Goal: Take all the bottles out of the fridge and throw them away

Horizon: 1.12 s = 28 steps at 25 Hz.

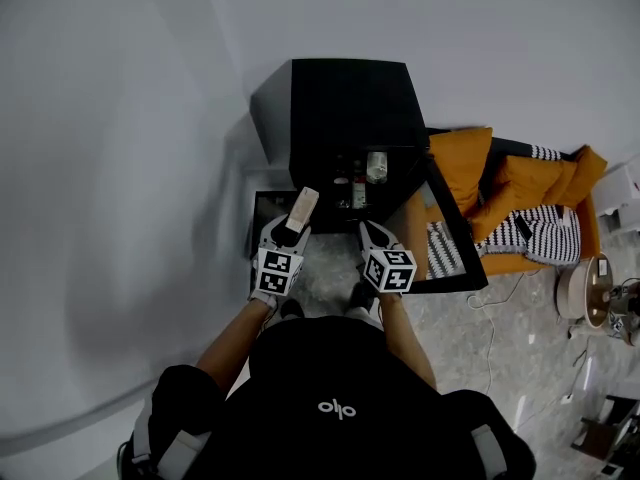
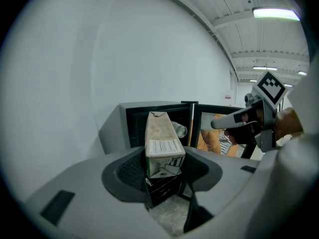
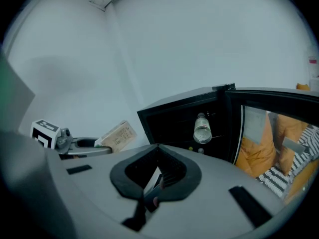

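While left gripper [image 1: 285,233] grasps a carton [image 2: 162,138] and right gripper [image 1: 372,234] is clenched empty, next is probably binning it; a bottle [image 3: 202,129] waits in fridge [image 1: 350,98].

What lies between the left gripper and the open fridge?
A carton, clamped in the left gripper's jaws, points toward the fridge; the left gripper view shows it, the head view too.

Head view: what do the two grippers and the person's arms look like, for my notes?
The left gripper and the right gripper both have pale grey shells with dark, ribbed inner pads. Each carries a cube of black-and-white square markers. No cables show. The person wears a black top with a small white logo. The forearms are bare.
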{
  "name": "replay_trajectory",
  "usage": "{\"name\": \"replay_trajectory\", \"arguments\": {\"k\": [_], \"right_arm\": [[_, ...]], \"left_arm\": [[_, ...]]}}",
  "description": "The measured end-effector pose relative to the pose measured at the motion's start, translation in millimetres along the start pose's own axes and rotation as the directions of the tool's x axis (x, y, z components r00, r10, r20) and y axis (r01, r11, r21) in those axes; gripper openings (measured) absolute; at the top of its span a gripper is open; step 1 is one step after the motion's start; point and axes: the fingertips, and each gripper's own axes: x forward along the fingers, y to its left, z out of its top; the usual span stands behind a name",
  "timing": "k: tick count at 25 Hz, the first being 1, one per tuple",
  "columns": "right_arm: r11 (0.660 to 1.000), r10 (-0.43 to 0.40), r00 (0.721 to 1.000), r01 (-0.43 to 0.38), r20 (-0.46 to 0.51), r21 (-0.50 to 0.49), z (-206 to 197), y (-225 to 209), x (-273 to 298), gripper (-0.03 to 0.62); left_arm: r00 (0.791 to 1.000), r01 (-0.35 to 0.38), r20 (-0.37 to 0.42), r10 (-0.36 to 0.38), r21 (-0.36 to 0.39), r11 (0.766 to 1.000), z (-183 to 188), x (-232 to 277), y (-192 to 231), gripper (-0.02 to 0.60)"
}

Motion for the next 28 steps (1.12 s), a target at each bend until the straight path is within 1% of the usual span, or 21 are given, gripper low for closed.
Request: {"name": "replay_trajectory", "arguments": {"k": [7, 11, 15, 21, 25, 28], "right_arm": [[1.000, -0.009, 1.000, 0.009, 0.003, -0.022, -7, 45, 3, 0.003], [0.999, -0.002, 1.000, 0.003, 0.003, -0.048, -10, 69, 7, 0.003], [0.998, 0.004, 1.000, -0.005, -0.016, -0.068, -23, 89, 12, 0.003], [0.995, 0.032, 0.998, -0.038, -0.059, -0.089, -38, 114, 27, 0.003], [0.990, 0.079, 0.993, -0.089, -0.090, -0.113, -44, 135, 44, 0.003], [0.978, 0.120, 0.985, -0.139, -0.125, -0.154, -53, 147, 68, 0.003]], "left_arm": [[1.000, 0.021, 0.012, -0.021, -0.008, 1.000, -19, -23, 23, 0.206], [1.000, 0.020, 0.017, -0.020, -0.028, 0.999, -29, -36, 37, 0.206], [1.000, 0.012, 0.021, -0.011, -0.050, 0.999, -46, -50, 49, 0.206], [0.999, -0.034, 0.013, 0.036, -0.100, 0.994, -62, -75, 72, 0.206], [0.997, -0.077, 0.001, 0.078, -0.133, 0.988, -78, -91, 89, 0.206], [0.995, -0.101, -0.010, 0.100, -0.152, 0.983, -96, -93, 101, 0.206]]}}
